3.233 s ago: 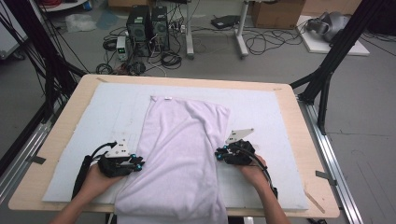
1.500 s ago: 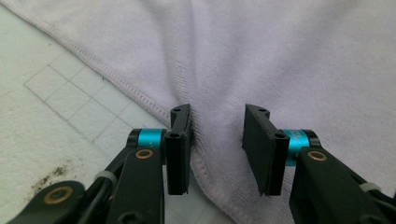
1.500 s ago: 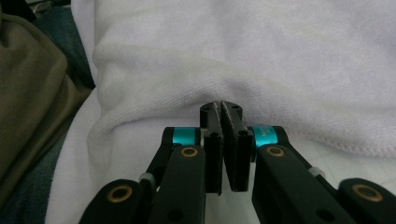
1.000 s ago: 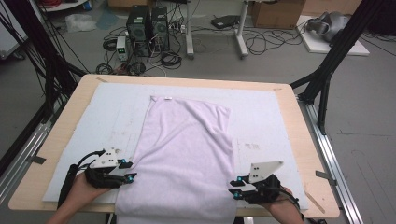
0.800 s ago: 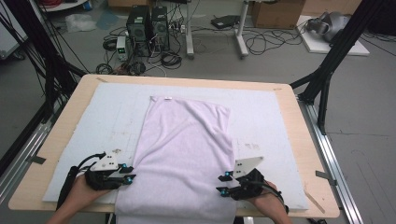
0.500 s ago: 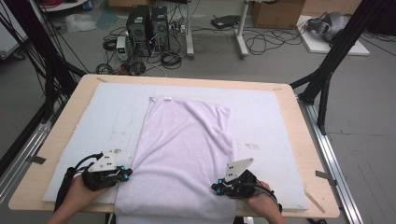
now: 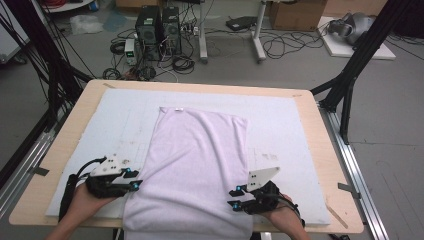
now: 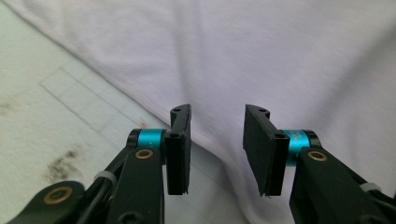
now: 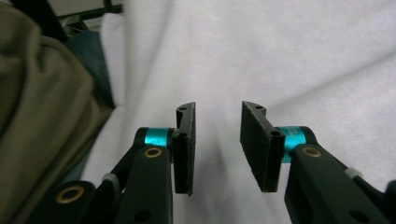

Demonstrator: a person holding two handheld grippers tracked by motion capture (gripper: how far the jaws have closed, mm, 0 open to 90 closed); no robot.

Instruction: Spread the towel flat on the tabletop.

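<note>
At cloth [image 7: 197,165] edges, both grippers' fingers [image 8: 180,149] just reopened, empty.

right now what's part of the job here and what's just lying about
In the job:
- lilac shirt
- left gripper, fingers apart, at the shirt's edge
- right gripper, fingers apart, over the cloth
- white mat

Lying about:
- computer towers
- floor cables
- cardboard box

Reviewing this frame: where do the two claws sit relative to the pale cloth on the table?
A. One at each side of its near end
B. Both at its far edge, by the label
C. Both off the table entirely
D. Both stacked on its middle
A: in the high view the left claw sits at the left side of the cloth and the right claw at its right side, both near the table's near edge.
</note>
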